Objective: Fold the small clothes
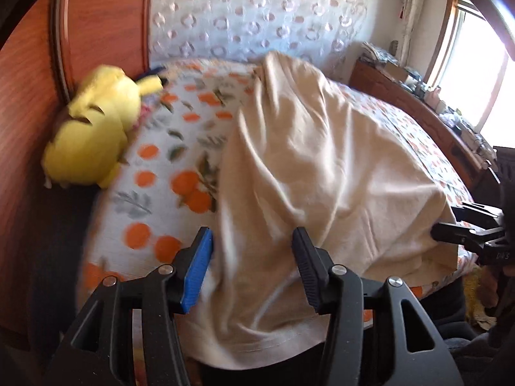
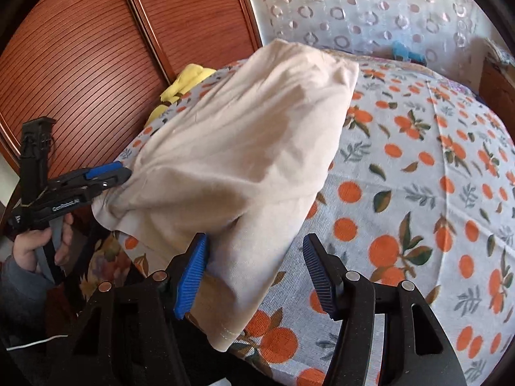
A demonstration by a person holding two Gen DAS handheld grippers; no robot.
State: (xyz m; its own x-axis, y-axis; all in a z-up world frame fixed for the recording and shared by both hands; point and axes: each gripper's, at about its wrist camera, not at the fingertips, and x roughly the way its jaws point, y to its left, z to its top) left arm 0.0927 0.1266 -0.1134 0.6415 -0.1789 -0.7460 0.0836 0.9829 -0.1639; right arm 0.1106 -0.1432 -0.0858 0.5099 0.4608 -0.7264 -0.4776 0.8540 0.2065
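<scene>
A cream garment (image 1: 322, 160) lies rumpled on the orange-print bedsheet (image 1: 154, 173), its near hem hanging over the bed's front edge. My left gripper (image 1: 252, 234) stands open over the near left part, with cloth lying loose between its blue and black fingers. In the right wrist view the same garment (image 2: 241, 144) runs away from me, and my right gripper (image 2: 256, 238) is open astride its near right corner, the cloth resting against the blue finger. Each gripper shows in the other's view, the left gripper (image 2: 109, 173) and the right gripper (image 1: 450, 225), at opposite near corners.
A yellow plush toy (image 1: 93, 132) lies at the bed's left side against the reddish wooden wardrobe doors (image 2: 80, 64). A circle-patterned headboard cover (image 1: 257, 16) stands behind. A cluttered wooden ledge (image 1: 418, 103) and a bright window (image 1: 476, 74) are at right. A hand (image 2: 35, 244) holds the left gripper.
</scene>
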